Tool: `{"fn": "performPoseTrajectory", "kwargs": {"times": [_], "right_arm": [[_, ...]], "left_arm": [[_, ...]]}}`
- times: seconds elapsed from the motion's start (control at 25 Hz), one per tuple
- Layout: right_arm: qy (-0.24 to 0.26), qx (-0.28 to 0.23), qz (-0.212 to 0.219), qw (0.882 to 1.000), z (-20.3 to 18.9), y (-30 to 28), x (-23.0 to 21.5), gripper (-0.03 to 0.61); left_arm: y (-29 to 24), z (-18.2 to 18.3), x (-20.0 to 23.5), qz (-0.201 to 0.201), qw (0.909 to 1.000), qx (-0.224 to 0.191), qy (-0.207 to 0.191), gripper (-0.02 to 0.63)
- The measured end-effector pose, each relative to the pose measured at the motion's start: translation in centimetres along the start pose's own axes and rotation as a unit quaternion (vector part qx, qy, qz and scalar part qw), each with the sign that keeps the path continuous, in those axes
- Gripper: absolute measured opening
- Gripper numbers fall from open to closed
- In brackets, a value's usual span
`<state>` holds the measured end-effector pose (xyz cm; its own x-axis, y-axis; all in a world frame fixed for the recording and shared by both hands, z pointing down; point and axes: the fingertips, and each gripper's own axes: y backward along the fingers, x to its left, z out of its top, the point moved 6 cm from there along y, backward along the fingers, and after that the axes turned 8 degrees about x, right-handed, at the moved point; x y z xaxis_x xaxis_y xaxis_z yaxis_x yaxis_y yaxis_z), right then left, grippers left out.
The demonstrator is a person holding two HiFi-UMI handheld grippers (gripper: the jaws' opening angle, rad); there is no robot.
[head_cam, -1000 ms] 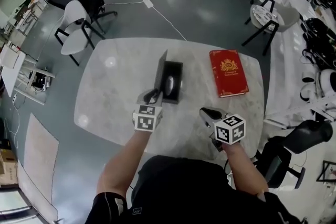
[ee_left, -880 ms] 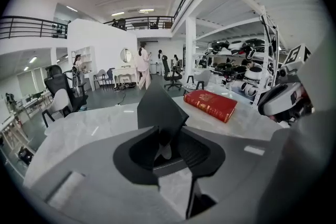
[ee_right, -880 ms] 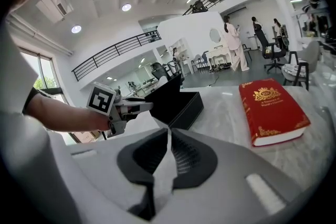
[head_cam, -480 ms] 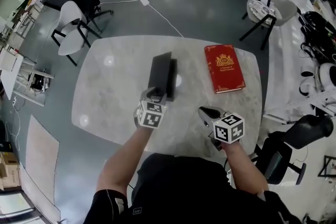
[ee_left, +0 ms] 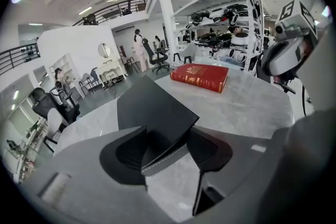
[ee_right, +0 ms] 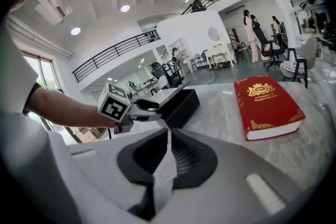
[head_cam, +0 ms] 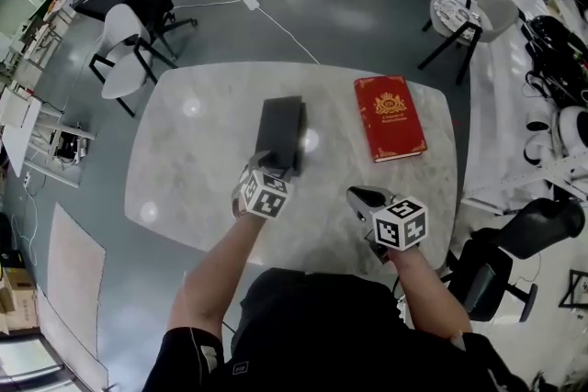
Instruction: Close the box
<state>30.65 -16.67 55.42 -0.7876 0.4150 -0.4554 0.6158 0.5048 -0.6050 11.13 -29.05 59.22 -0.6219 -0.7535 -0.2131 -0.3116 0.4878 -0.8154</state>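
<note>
The left gripper (head_cam: 267,166) sits at the near end of the black rectangular box (head_cam: 280,126), which rests around the middle of the white marble table (head_cam: 188,179). Its jaws have just been opening and now stand spread. The near corner of the box's flat black lid (ee_left: 152,113), lowered almost flat, lies unclamped between them. To the right, over the table's near part, the right gripper (head_cam: 358,196) hovers with jaws pressed together, empty. Farther right lies a red hardback book (head_cam: 390,117).
</note>
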Motion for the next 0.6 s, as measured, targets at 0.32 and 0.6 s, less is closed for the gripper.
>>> {"fn": "performPoseTrajectory", "kwargs": {"times": [0.32,0.6], "right_arm": [[0.004,-0.001,0.002,1.000,-0.15,0.49,-0.28,0.011],[0.006,-0.003,0.004,1.000,-0.25,0.84,-0.87,0.011]], "left_arm": [[-0.14,0.00,-0.20,-0.028,0.9994,0.013,-0.017,0.255],[-0.68,-0.37,-0.49,-0.063,0.9975,0.019,-0.026,0.273]]}}
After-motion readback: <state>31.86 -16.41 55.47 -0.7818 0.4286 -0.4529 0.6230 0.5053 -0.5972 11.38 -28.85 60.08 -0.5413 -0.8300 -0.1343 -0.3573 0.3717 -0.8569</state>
